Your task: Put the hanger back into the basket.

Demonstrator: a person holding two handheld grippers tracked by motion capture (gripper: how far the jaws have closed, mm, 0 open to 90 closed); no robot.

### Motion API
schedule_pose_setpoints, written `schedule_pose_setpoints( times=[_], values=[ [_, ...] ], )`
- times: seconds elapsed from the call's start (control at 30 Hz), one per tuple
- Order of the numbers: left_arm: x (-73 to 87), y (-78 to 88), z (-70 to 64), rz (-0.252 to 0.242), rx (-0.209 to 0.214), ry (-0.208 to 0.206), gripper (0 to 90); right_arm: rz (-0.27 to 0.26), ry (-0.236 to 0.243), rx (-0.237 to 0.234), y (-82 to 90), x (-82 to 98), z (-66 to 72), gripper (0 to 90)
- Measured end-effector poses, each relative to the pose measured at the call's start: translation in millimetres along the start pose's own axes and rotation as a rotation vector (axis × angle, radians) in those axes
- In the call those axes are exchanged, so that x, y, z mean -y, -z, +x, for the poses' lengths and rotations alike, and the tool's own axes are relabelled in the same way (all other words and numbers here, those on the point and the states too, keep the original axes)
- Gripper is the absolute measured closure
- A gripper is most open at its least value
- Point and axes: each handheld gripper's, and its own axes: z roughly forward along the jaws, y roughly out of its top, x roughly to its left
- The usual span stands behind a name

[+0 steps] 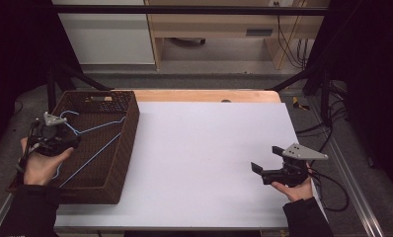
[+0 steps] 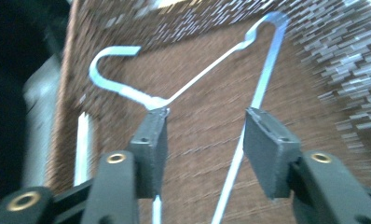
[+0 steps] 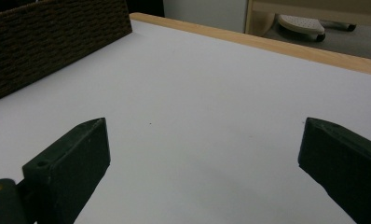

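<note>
A pale blue wire clothes hanger (image 1: pixel 93 143) lies flat on the floor of the dark brown woven wicker basket (image 1: pixel 128 143) at the left end of the white table (image 1: pixel 209 148), its hook toward the basket's far end and its long bar running back toward the person. The left gripper (image 2: pixel 204 140) hovers just above it with its jaws apart and nothing pressed between the pads; one tip sits right beside the hanger's twisted neck, so I would judge the hanger released, resting on the basket floor. The basket's high walls would keep so springy a wire shape from sliding off. The right gripper (image 1: pixel 263 170) waits well apart over bare table, jaws spread wide and empty, probably parked out of the way.
</note>
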Motion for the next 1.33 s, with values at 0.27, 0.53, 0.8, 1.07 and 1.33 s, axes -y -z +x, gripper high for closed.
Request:
schedule_pose_setpoints(
  times=[0.27, 0.53, 0.8, 1.07, 1.33],
  values=[
    [2.2, 22.5, -36.0, -0.197, 0.176, -0.036, 29.7, -0.009, -0.004, -0.001, 0.6, -0.3, 0.3, 2.6],
    [12.4, 31.3, -76.2, -0.306, 0.341, -0.066, 20.1, -0.017, -0.004, 0.002, 2.0, -0.6, 0.3, 2.3],
    [22.6, 23.4, -110.1, -0.348, 0.433, -0.056, 15.9, -0.018, 0.002, 0.001, 1.4, 0.1, 0.8, 2.2],
    [33.7, 11.4, -125.6, -0.343, 0.506, -0.041, 13.1, -0.029, 0.009, -0.017, 2.9, 1.6, 1.4, 2.7],
    [35.4, 12.2, -130.0, -0.347, 0.489, -0.061, 13.1, -0.034, 0.006, -0.022, 5.1, 2.5, 1.3, 2.7]
  ],
)
